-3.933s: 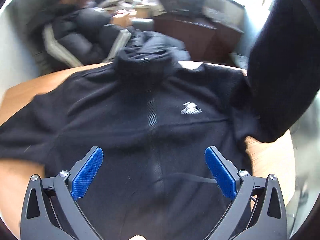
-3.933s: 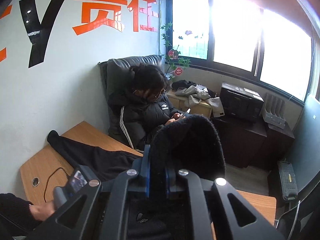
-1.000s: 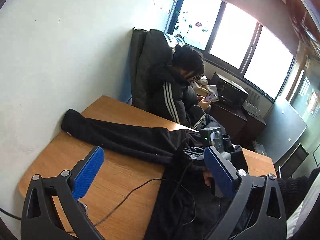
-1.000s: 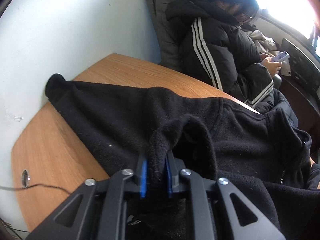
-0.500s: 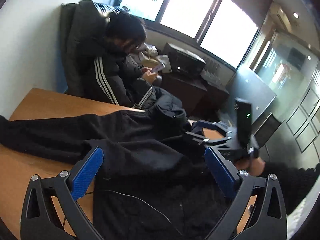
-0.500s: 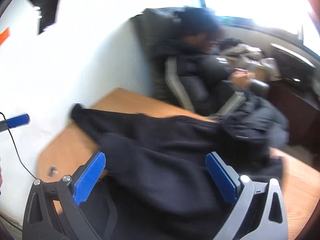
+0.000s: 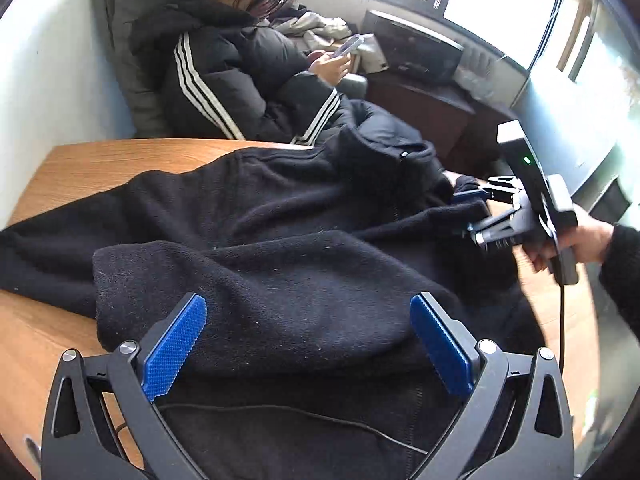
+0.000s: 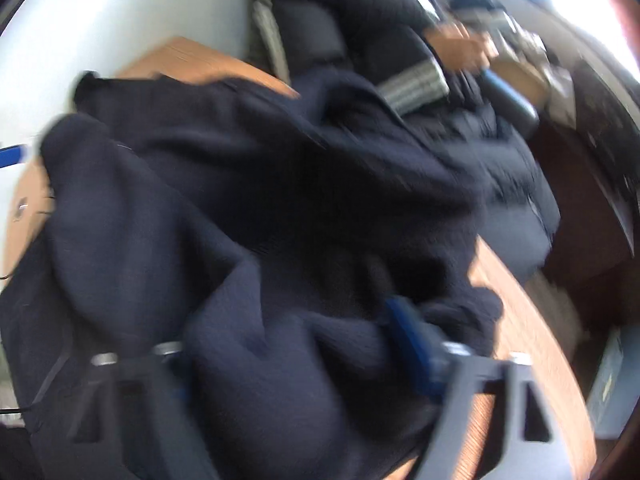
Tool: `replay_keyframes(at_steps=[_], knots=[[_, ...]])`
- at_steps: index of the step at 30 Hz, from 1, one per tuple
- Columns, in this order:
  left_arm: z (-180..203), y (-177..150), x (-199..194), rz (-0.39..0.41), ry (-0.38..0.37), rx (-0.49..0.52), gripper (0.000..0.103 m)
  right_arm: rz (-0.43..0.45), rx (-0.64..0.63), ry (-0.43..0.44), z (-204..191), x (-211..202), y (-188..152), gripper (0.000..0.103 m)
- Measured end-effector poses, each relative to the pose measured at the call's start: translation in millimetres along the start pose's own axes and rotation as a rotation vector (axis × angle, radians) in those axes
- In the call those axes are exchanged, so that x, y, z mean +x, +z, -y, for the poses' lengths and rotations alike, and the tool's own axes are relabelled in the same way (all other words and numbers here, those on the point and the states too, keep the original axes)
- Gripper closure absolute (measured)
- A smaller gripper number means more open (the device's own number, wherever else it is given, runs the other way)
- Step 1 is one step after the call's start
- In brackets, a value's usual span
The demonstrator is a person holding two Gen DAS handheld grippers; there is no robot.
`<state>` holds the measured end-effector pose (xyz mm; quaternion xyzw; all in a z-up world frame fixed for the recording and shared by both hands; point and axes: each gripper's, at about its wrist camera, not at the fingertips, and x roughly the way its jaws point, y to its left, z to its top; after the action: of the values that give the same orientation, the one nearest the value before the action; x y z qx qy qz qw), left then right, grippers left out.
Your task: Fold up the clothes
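A black fleece jacket (image 7: 280, 272) lies spread on the wooden table (image 7: 100, 160), with one sleeve folded across its front. My left gripper (image 7: 308, 344) hangs open just above that folded sleeve, and nothing is between its blue pads. At the jacket's right edge a hand (image 7: 584, 236) holds my right gripper (image 7: 468, 216). The right wrist view is blurred. There the jacket (image 8: 240, 200) fills the picture and a thick bunch of fleece lies between the fingers of the right gripper (image 8: 292, 344). Its jaws are closing and still stand apart.
A person in a black striped coat (image 7: 240, 72) sits in a chair behind the table's far edge, holding a phone. A thin black cable (image 7: 320, 420) runs over the jacket's near part. A white wall bounds the left side. Dark cabinets stand at the back right.
The right gripper let go of the sleeve it had carried across, opened wide and moved to the jacket's right edge, where its jaws have narrowed. The left gripper swung right and down over the jacket.
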<state>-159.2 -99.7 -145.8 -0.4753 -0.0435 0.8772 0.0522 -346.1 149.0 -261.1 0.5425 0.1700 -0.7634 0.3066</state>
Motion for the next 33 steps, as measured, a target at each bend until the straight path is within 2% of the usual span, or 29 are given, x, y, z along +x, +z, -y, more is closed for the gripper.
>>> replay_keyframes(at_steps=[1, 3, 5, 9, 12, 13, 14, 15, 17, 19, 21, 23, 26, 29, 33], knots=[[2, -1, 0, 0.006, 0.017, 0.009, 0.0, -0.01, 0.038, 0.023, 11, 3, -4, 0.051], [7, -4, 2, 0.017, 0.048, 0.026, 0.0, 0.026, 0.085, 0.052, 21, -8, -14, 0.067], [7, -5, 7, 0.009, 0.042, 0.025, 0.0, 0.046, 0.082, 0.033, 21, -22, -21, 0.074], [3, -2, 25, 0.011, 0.054, 0.05, 0.0, 0.14, 0.082, 0.003, 11, -76, -28, 0.075], [-13, 4, 40, 0.017, 0.078, 0.048, 0.0, 0.201, 0.154, -0.031, 30, -102, -36, 0.074], [-21, 5, 47, 0.019, 0.084, 0.045, 0.0, 0.194, 0.173, -0.052, 38, -100, -39, 0.074], [-26, 5, 52, 0.014, 0.09, 0.047, 0.0, 0.186, 0.192, -0.074, 46, -98, -41, 0.072], [-32, 6, 57, 0.007, 0.097, 0.049, 0.0, 0.158, 0.207, -0.09, 50, -91, -44, 0.064], [-42, 5, 70, -0.021, 0.114, 0.05, 0.0, 0.118, 0.233, -0.117, 56, -82, -48, 0.058], [-49, 1, 85, -0.072, 0.147, 0.051, 0.0, 0.137, 0.266, -0.111, 56, -93, -60, 0.043], [-55, -3, 101, -0.142, 0.18, 0.061, 0.0, 0.173, 0.32, -0.077, 60, -110, -65, 0.02], [-61, -7, 110, -0.185, 0.2, 0.062, 0.0, 0.184, 0.388, -0.064, 68, -127, -62, 0.012], [-68, -9, 109, -0.18, 0.181, 0.033, 0.0, 0.138, 0.494, -0.064, 90, -135, -37, 0.012], [-71, -11, 110, -0.182, 0.178, 0.012, 0.0, -0.034, 0.57, -0.045, 110, -108, 1, 0.012], [-69, -15, 109, -0.171, 0.184, 0.006, 0.0, -0.241, 0.561, -0.056, 116, -55, 27, 0.012]])
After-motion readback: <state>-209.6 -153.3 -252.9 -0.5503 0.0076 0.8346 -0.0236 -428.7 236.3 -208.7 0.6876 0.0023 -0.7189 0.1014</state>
